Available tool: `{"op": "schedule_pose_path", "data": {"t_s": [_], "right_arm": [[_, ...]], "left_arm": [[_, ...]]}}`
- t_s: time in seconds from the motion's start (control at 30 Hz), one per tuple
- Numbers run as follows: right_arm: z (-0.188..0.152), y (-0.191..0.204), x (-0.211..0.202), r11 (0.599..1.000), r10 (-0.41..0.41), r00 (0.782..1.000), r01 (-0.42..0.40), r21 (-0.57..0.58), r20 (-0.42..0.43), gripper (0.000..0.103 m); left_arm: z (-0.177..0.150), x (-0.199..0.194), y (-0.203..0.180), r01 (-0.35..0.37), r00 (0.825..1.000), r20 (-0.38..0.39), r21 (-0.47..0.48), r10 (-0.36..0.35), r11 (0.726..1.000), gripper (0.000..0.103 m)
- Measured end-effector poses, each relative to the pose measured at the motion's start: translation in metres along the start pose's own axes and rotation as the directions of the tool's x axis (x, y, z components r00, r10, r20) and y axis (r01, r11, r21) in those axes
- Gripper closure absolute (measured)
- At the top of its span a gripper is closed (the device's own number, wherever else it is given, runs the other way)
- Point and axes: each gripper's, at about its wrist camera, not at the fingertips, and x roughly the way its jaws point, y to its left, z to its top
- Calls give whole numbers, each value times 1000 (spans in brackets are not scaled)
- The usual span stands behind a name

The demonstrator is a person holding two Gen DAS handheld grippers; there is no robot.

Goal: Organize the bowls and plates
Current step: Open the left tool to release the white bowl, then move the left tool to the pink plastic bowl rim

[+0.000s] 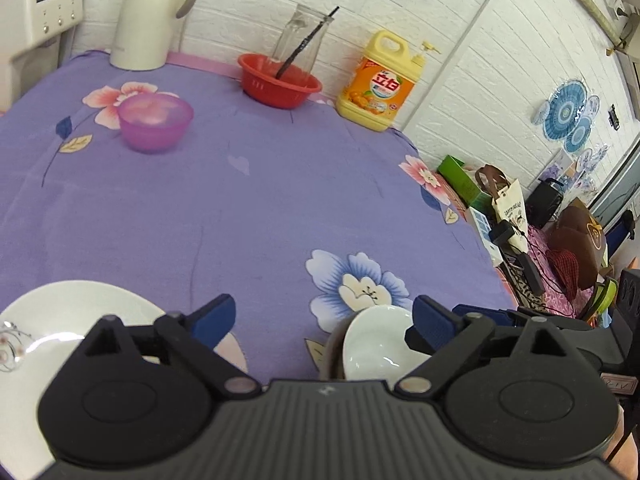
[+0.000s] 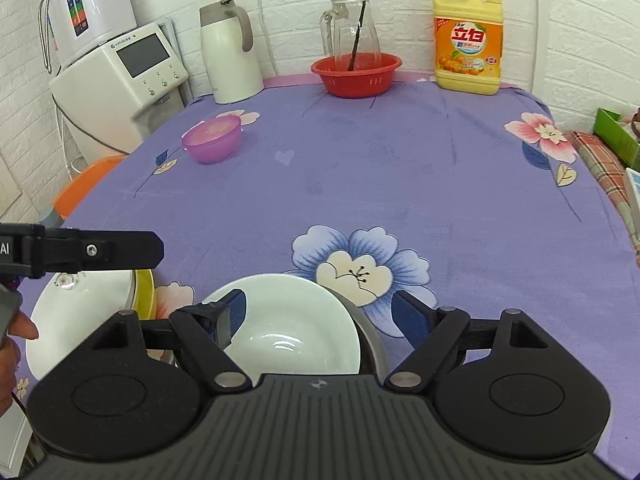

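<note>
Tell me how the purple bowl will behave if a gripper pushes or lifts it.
The purple bowl looks like thin translucent plastic, so probably light and not fragile. Its rounded sides and narrow base suggest it may tip or skid on the cloth when pushed. It appears empty, so nothing should spill.

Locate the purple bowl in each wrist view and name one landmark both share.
Left wrist: purple bowl upper left, on the tablecloth, left of the red basket.
Right wrist: purple bowl left of centre, before the white kettle.
Shared landmark: yellow detergent bottle at the wall.
</note>
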Motion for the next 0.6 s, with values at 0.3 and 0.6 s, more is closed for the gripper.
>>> {"op": "schedule_pose_path", "data": {"t_s": [0.3, 0.6], "right_arm": [[22, 19, 22, 999, 41, 999, -42, -22, -34, 0], [68, 40, 76, 995, 98, 993, -98, 6, -68, 0]], "left_arm": [[26, 1, 61, -115, 993, 26, -54, 116, 992, 3], [71, 7, 133, -272, 957, 81, -90, 279, 958, 3]]}}
